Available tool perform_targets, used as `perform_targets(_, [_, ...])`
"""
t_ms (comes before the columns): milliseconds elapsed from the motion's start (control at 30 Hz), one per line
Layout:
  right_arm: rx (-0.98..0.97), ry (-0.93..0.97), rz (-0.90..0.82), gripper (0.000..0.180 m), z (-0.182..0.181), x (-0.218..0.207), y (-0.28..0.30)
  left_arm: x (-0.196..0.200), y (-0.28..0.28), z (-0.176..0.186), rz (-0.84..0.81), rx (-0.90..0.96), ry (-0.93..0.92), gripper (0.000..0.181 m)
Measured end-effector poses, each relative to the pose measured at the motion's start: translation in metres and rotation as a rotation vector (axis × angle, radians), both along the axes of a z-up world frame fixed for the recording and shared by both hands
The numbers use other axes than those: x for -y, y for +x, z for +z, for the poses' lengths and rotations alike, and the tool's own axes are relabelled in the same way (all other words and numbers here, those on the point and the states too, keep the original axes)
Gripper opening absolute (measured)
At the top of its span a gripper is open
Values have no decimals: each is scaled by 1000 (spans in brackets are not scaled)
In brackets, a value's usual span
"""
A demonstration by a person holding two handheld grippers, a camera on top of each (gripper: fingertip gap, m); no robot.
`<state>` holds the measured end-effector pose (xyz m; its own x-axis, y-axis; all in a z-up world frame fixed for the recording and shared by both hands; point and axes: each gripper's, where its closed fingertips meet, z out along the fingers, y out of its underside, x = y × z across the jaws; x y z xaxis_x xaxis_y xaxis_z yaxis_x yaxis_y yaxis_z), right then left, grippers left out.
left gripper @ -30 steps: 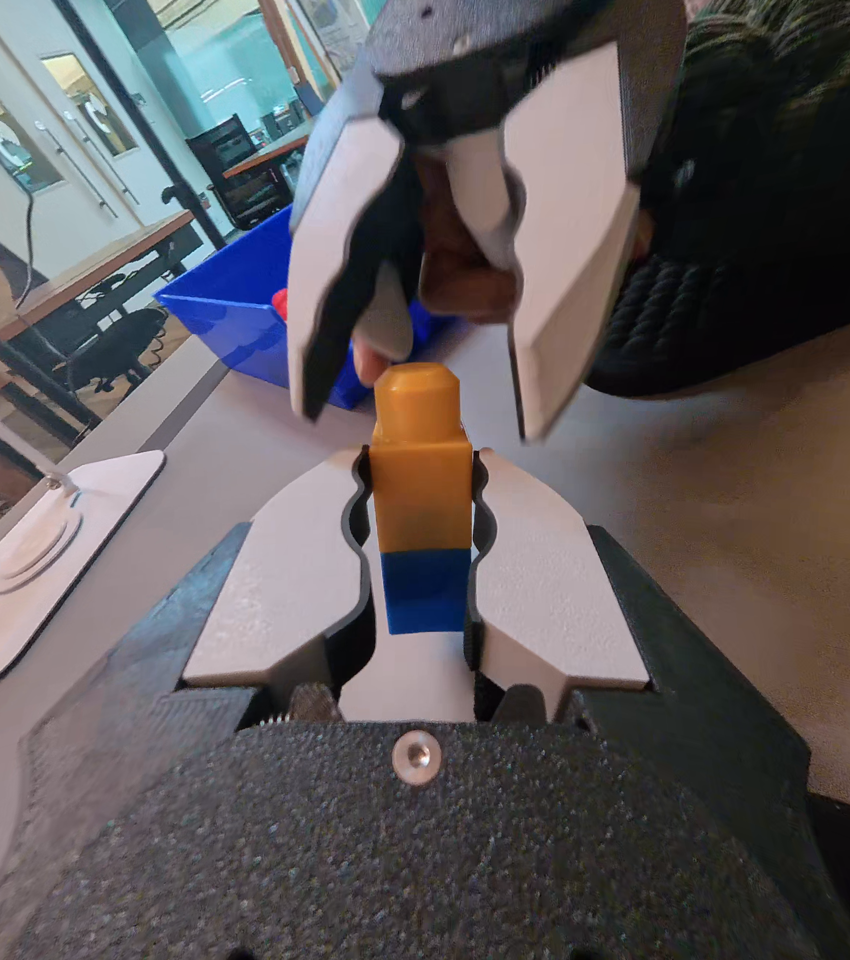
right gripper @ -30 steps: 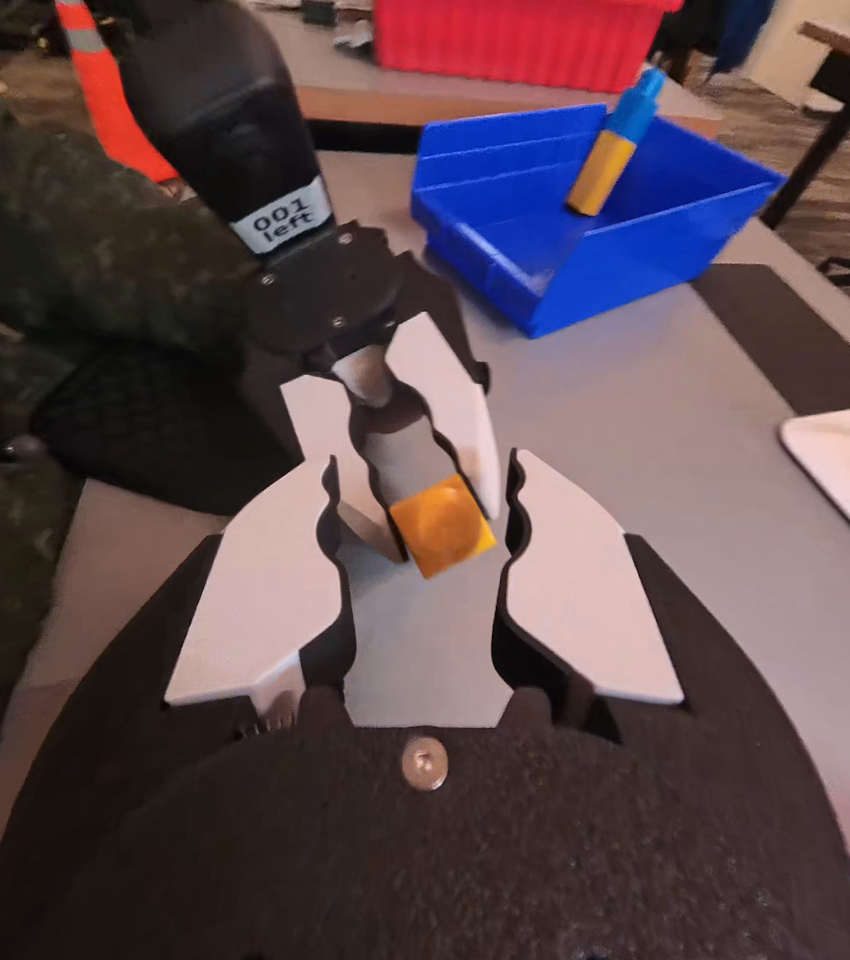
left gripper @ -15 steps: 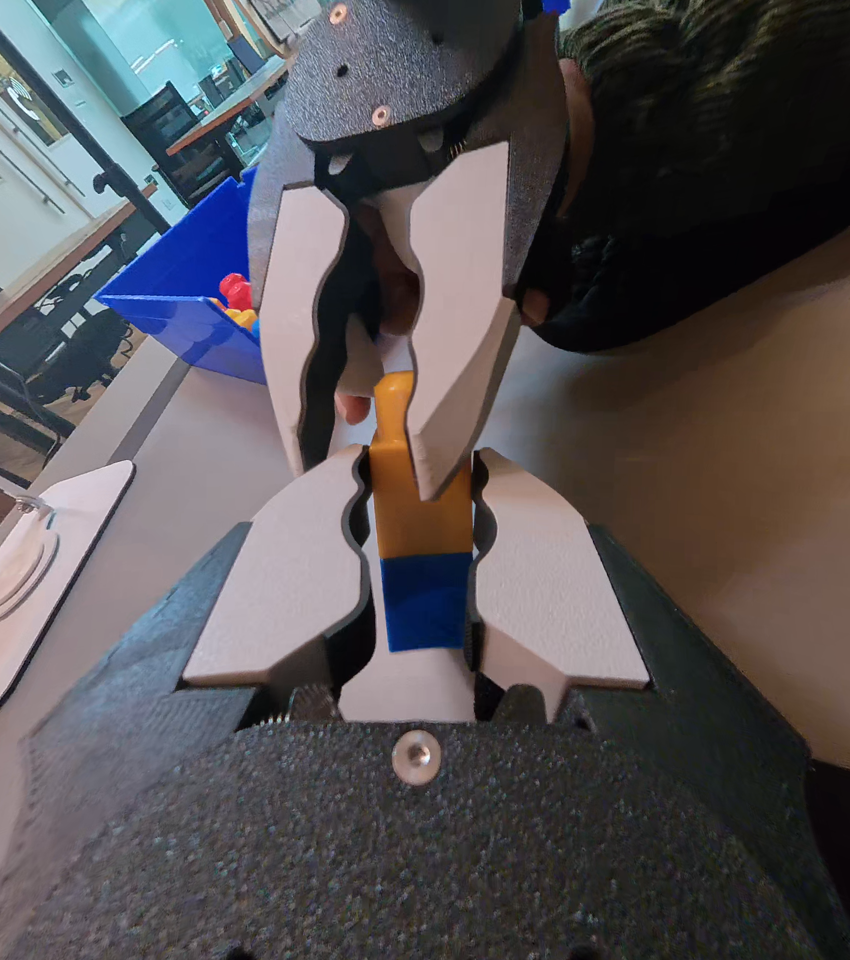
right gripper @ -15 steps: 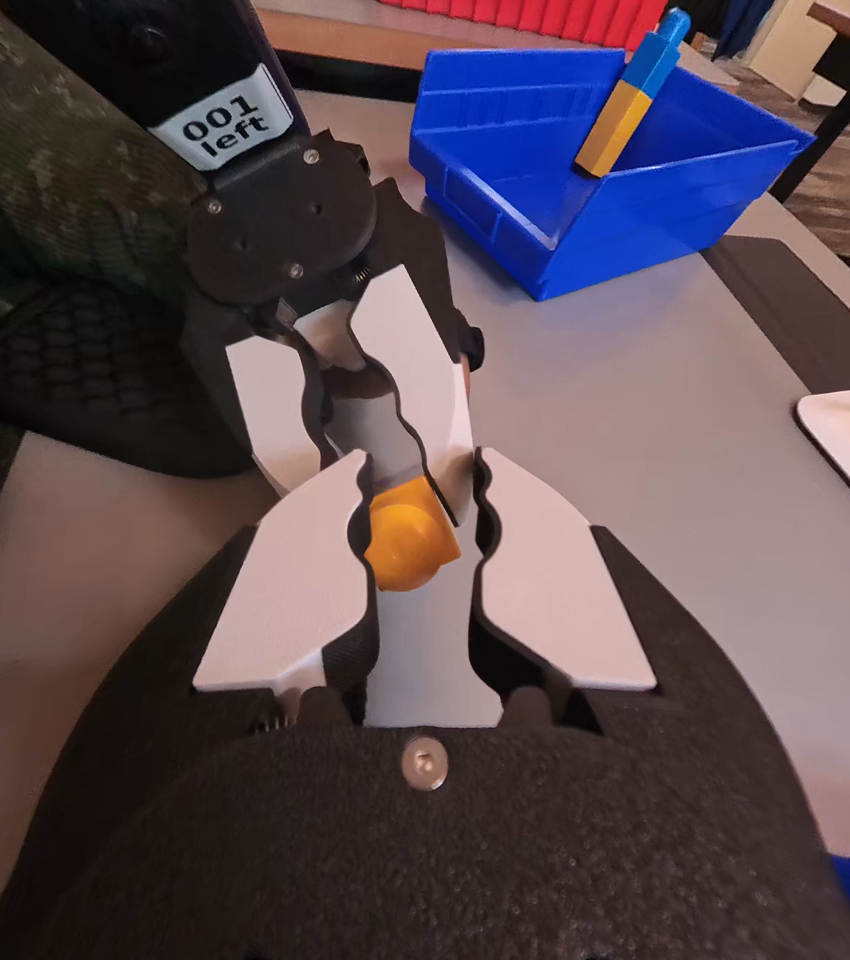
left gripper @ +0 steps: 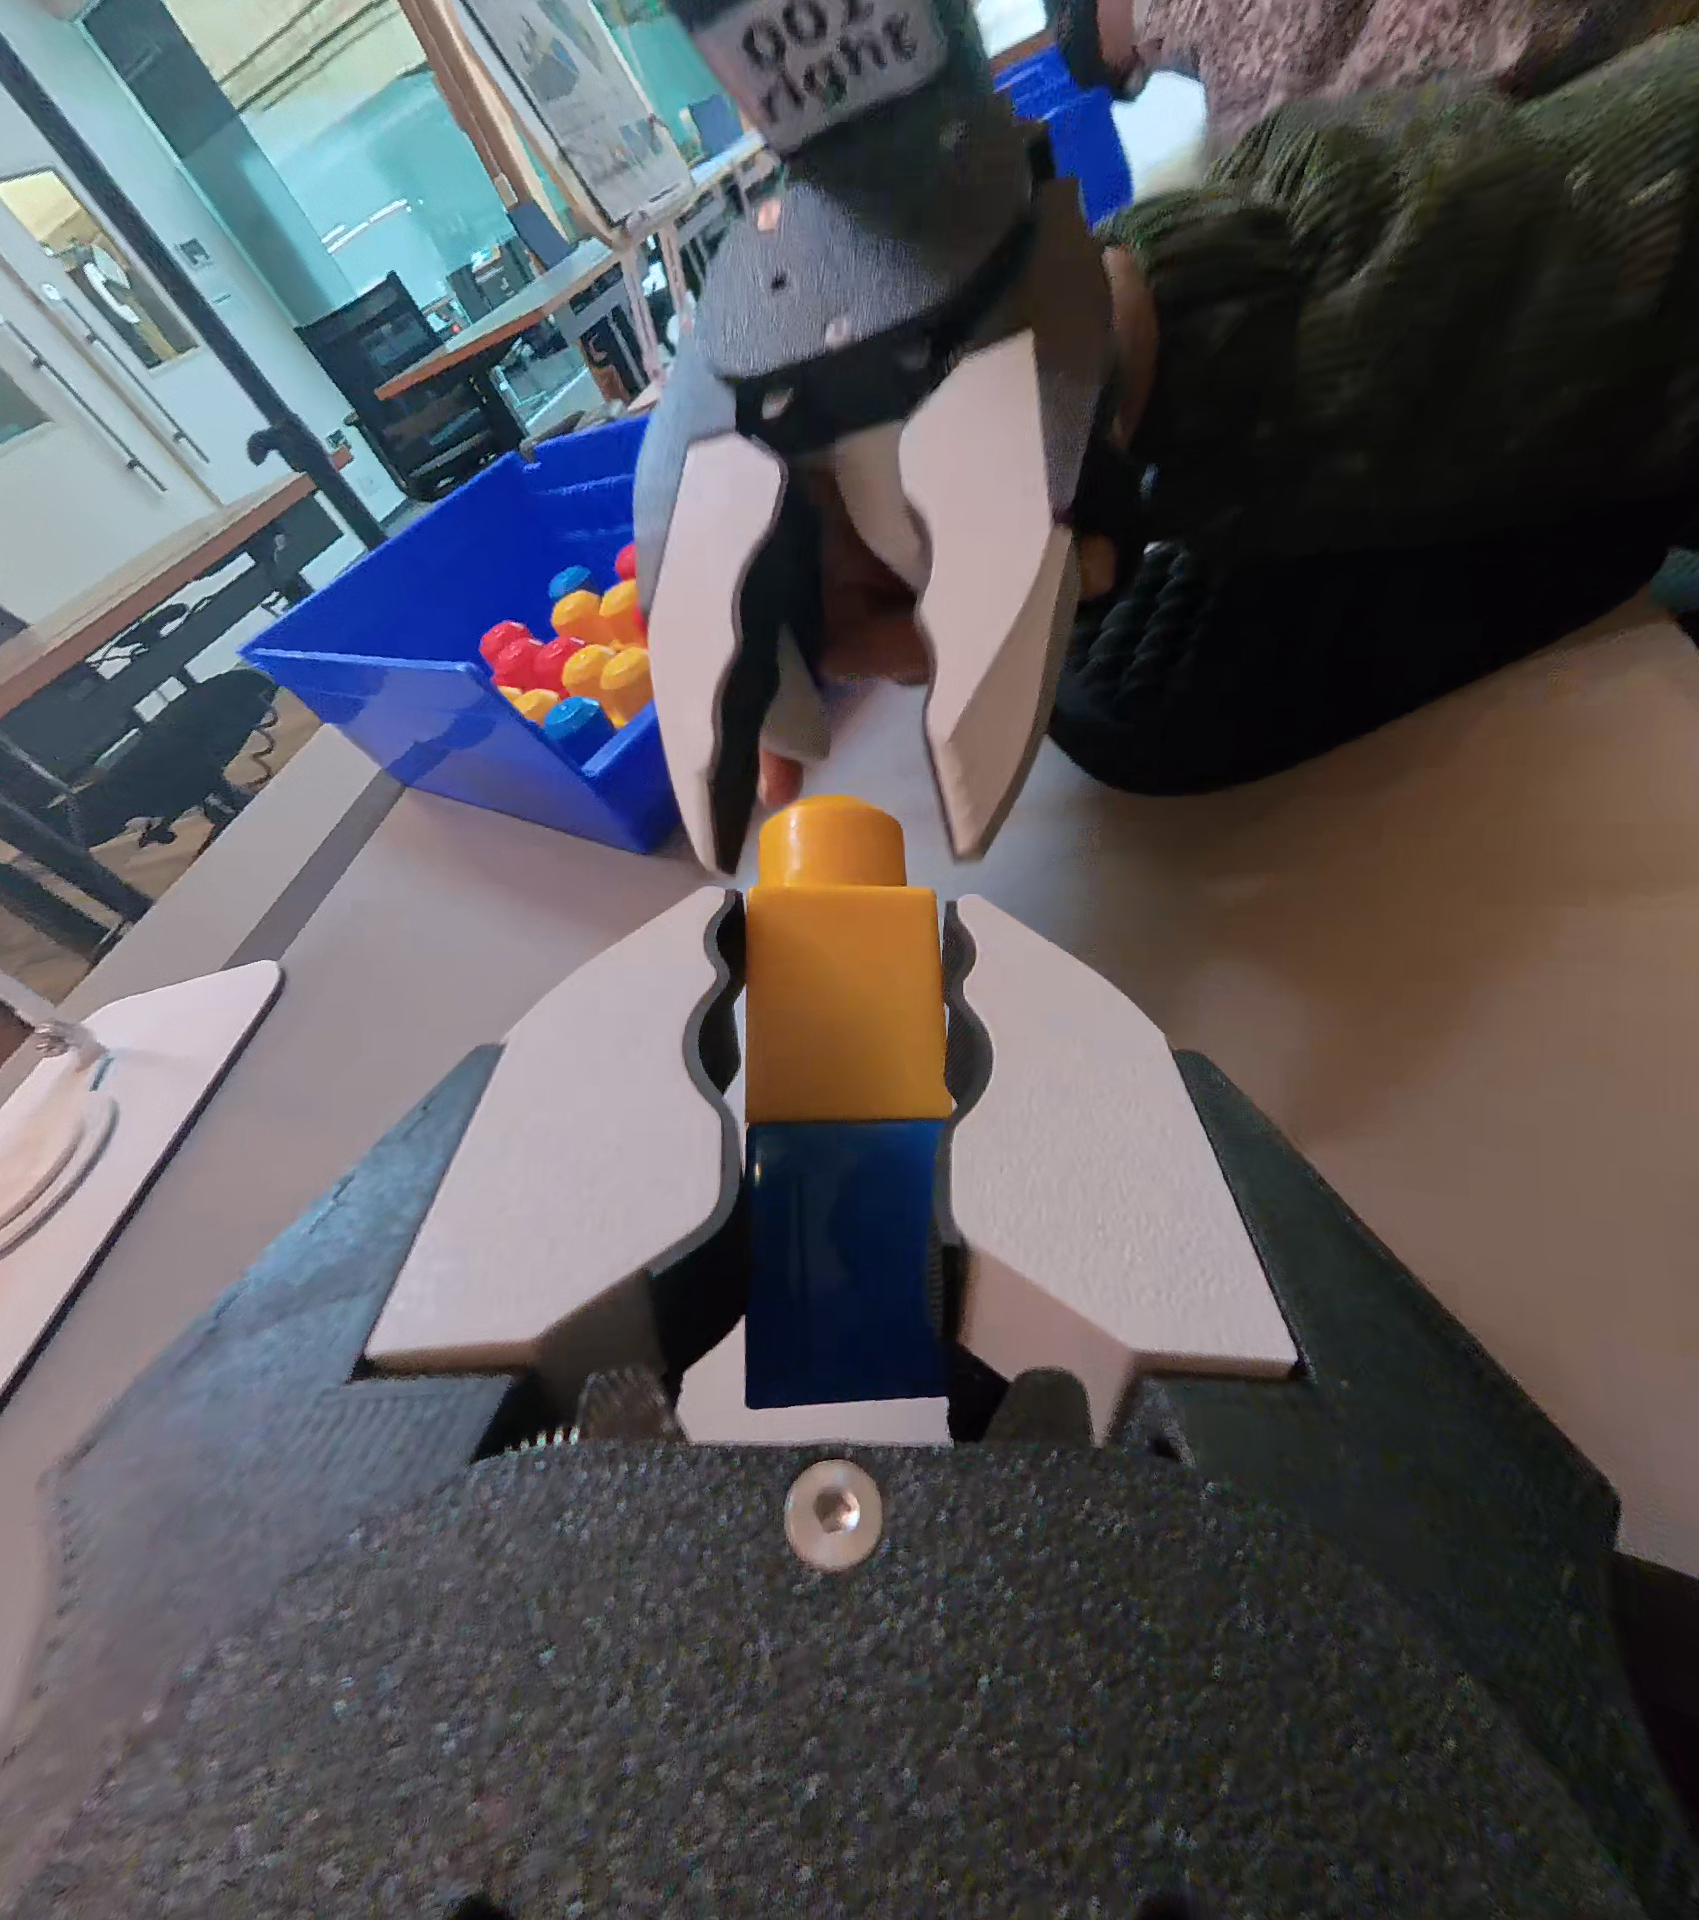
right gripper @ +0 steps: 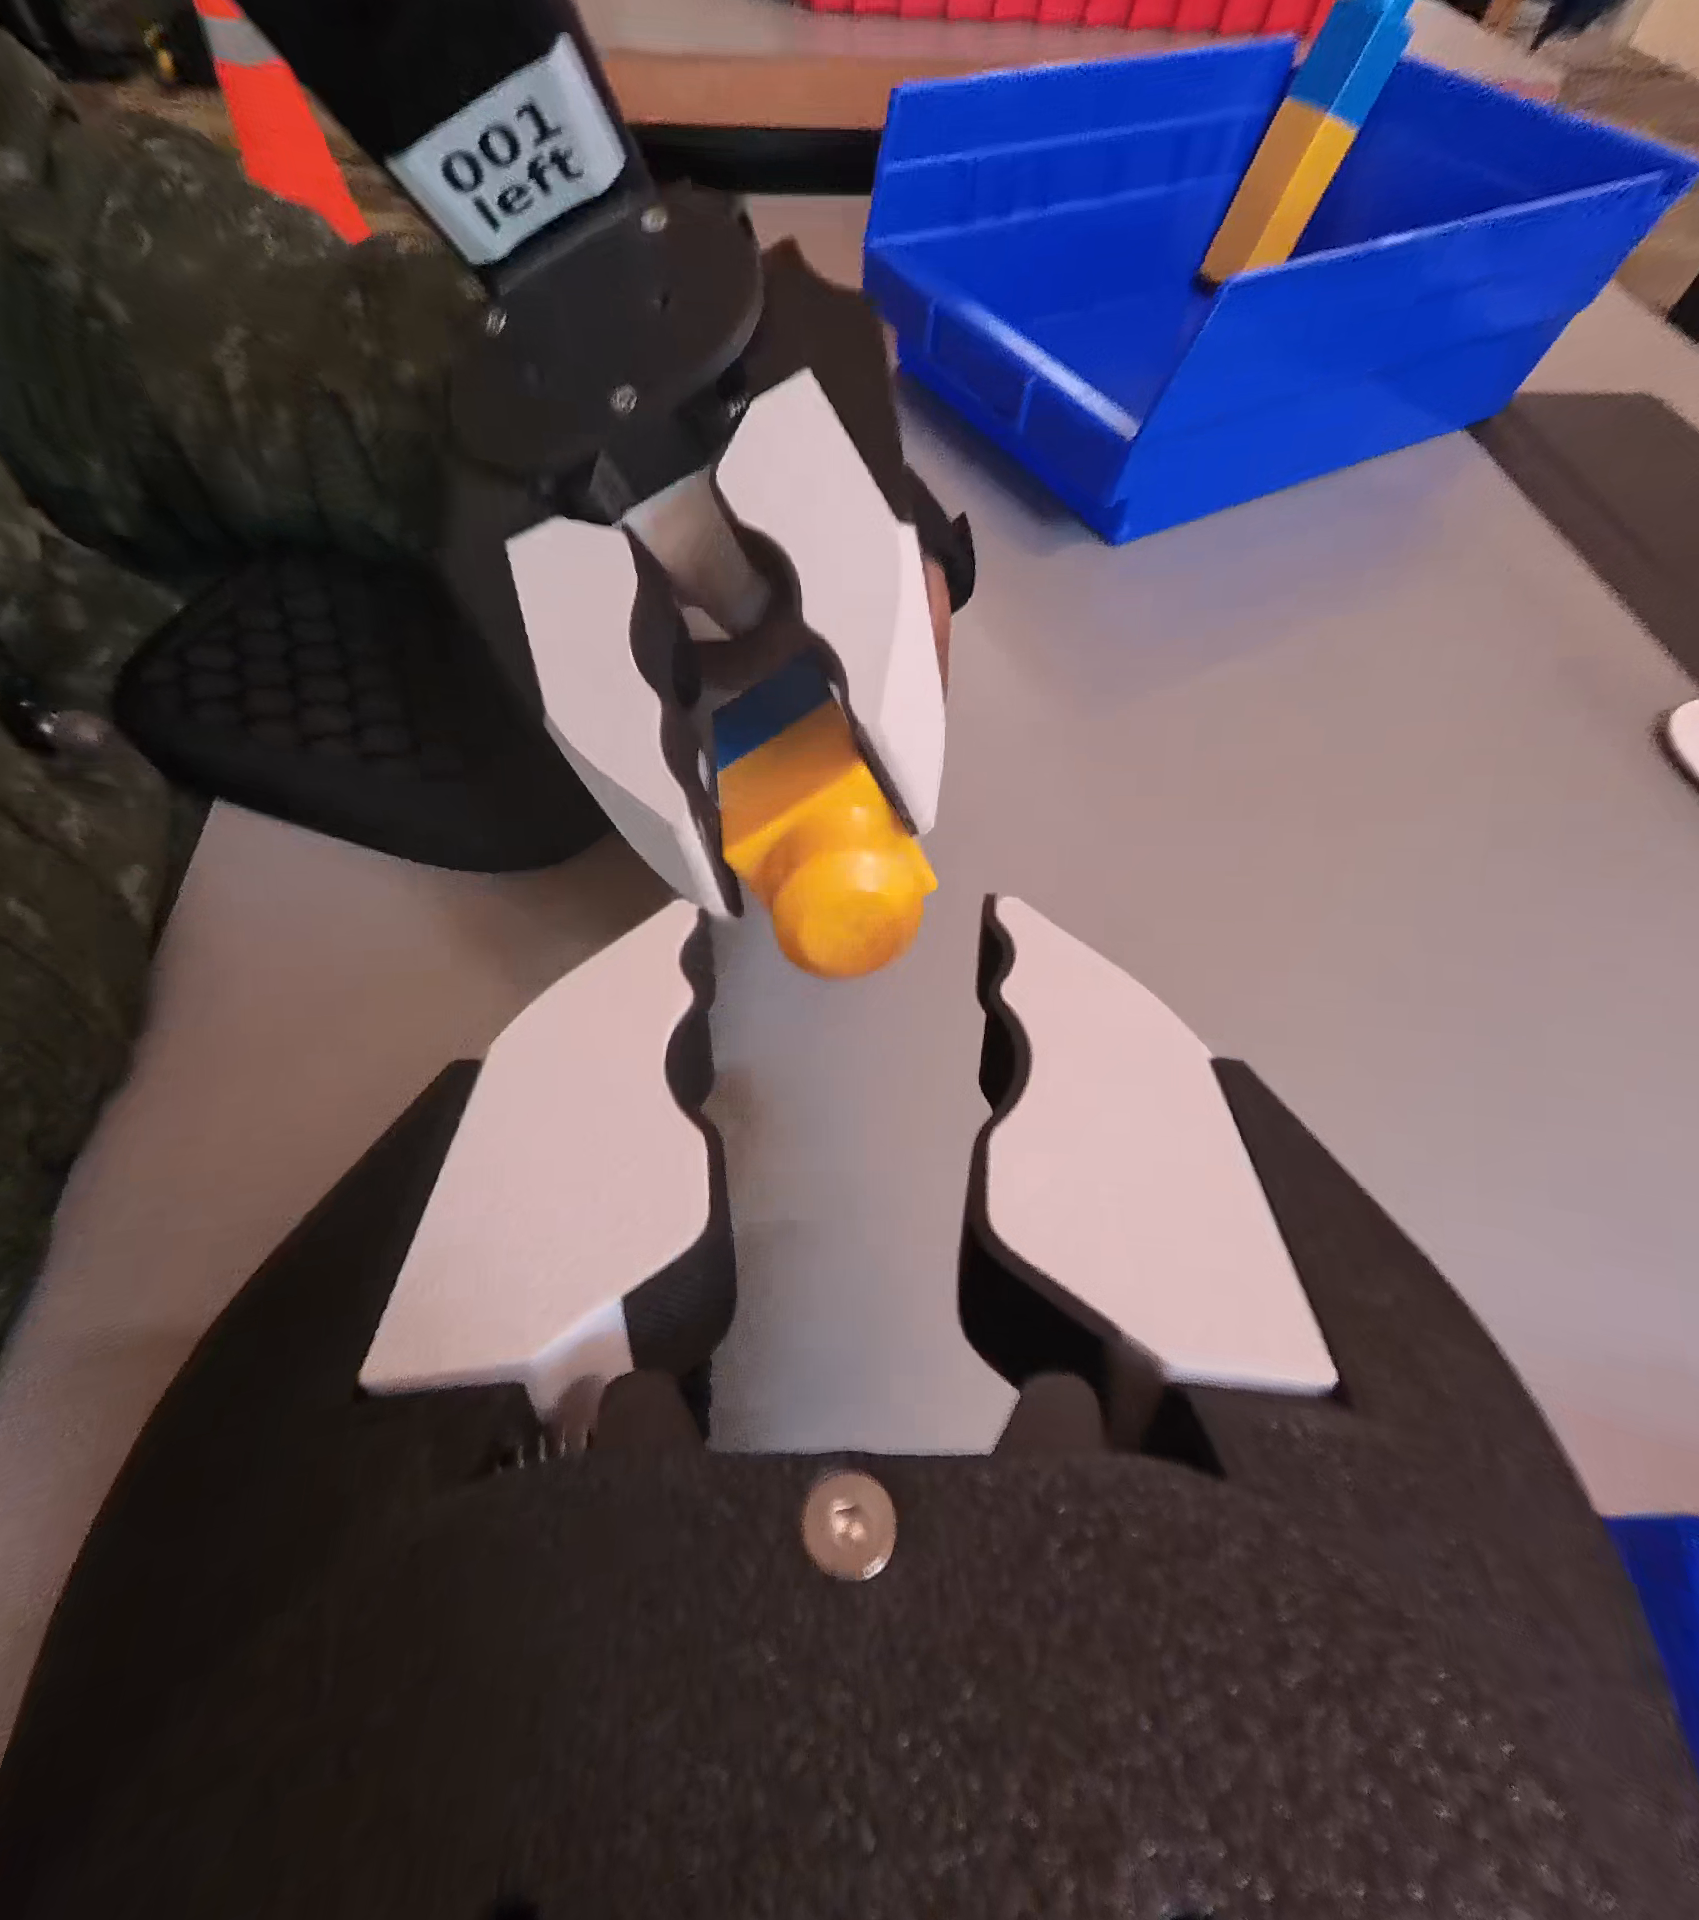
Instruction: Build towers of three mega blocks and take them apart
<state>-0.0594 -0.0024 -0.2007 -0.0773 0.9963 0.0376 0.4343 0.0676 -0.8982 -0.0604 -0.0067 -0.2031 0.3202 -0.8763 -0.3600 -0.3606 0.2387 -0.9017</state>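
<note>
Table (right gripper: 1292, 831): grey surface on which everything is set.
Blue bin (left gripper: 471, 665): loose red, yellow and blue blocks are held inside.
Second blue bin (right gripper: 1240, 343): a yellow-and-blue stack (right gripper: 1302, 156) is leaned against its wall.
Right gripper (right gripper: 840, 920): jaws are parted wide, nothing is gripped — tips just beside the yellow stud.
Left gripper (left gripper: 840, 914): jaws are closed on the two-block tower.
Two-block tower (left gripper: 845, 1122): yellow block (left gripper: 843, 997) is seated on blue block (left gripper: 840, 1257) — held above the table.

The left hand-held gripper (left gripper: 843, 914) is clamped closed, facing the right hand-held gripper (right gripper: 843, 914), whose fingers are spread.
</note>
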Motion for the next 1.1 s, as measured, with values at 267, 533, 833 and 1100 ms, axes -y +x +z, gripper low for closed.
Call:
perform_targets(267, [-6, 15, 16, 29, -1, 4, -3, 1, 1, 4, -13, 34, 9, 36])
perform_targets(533, [-70, -17, -24, 29, 11, -7, 6, -18, -8, -18, 97, -90, 12, 40])
perform_targets(833, [-40, -8, -43, 34, 9, -6, 6, -15, -8, -26, 86, -131, -85, 40])
perform_targets(1100, [-47, 10, -15, 29, 10, -1, 3, -14, -8, -30, 76, -152, -94, 40])
